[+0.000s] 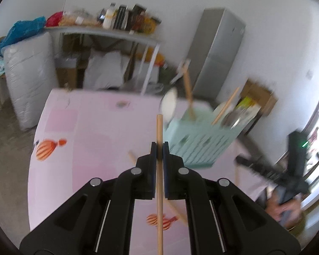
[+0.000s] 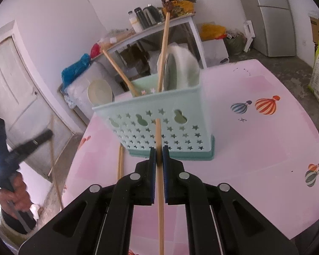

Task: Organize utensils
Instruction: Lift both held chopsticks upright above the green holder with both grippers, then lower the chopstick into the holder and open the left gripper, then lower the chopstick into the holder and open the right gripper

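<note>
A mint-green utensil holder [image 2: 159, 127] with star cut-outs stands on the pink table [image 2: 255, 144]; it also shows in the left wrist view [image 1: 197, 142]. It holds two wooden sticks [image 2: 164, 42], a pale spoon [image 2: 100, 91] and other utensils. My left gripper [image 1: 159, 150] is shut on a wooden chopstick [image 1: 159, 131], held above the table left of the holder. My right gripper [image 2: 158, 155] is shut on another wooden chopstick [image 2: 158, 136], just in front of the holder. Two more chopsticks [image 2: 120, 161] lie on the table left of it.
The other gripper [image 1: 295, 165] shows at the right of the left wrist view, and another [image 2: 21, 148] at the left of the right wrist view. A cluttered shelf [image 1: 108, 31], a grey fridge [image 1: 217, 53] and a door [image 2: 12, 80] stand beyond the table.
</note>
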Motion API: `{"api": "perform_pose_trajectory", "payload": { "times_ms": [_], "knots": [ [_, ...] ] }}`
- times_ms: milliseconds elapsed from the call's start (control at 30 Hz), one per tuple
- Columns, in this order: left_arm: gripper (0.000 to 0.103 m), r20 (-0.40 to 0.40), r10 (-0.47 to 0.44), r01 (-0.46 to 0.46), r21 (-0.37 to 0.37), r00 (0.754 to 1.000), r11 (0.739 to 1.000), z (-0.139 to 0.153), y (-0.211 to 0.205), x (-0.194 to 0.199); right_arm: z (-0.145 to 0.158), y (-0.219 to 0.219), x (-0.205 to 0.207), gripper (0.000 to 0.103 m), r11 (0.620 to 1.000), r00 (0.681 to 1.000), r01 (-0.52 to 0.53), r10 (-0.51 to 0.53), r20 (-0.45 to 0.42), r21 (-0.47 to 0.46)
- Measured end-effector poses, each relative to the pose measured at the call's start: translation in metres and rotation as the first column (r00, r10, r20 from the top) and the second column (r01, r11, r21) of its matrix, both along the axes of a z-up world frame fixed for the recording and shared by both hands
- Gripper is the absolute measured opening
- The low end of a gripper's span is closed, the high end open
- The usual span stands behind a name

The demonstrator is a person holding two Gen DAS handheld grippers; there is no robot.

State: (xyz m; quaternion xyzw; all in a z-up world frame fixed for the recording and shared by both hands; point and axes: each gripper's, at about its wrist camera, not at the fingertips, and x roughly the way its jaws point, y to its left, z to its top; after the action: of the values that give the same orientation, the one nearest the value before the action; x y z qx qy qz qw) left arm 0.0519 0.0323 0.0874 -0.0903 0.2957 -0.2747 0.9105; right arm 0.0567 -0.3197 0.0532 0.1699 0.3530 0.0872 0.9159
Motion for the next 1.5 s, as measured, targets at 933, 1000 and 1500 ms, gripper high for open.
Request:
{"api": "perform_pose_trajectory", "payload": {
  "times_ms": [933,1000,1500],
  "knots": [
    [0.004,0.427,0.181,-0.099,-0.206,0.886,0.973,0.083,-0.175,0.094,-0.002,-0.012,-0.008,0.006,0.999,1.0,0.012,-0.012,0.016,0.031],
    [0.004,0.407,0.163,-0.103,-0.165,0.899,0.981,0.069,-0.179,0.098,-0.002,-0.012,-0.007,0.006,0.999,1.0,0.011,-0.011,0.016,0.034],
    [0.024,0.357,0.093,-0.041,-0.151,0.929,0.988,0.045,-0.109,0.033,-0.001,-0.017,-0.015,0.006,0.998,0.999,0.043,-0.044,0.023,0.04]
  ]
}}
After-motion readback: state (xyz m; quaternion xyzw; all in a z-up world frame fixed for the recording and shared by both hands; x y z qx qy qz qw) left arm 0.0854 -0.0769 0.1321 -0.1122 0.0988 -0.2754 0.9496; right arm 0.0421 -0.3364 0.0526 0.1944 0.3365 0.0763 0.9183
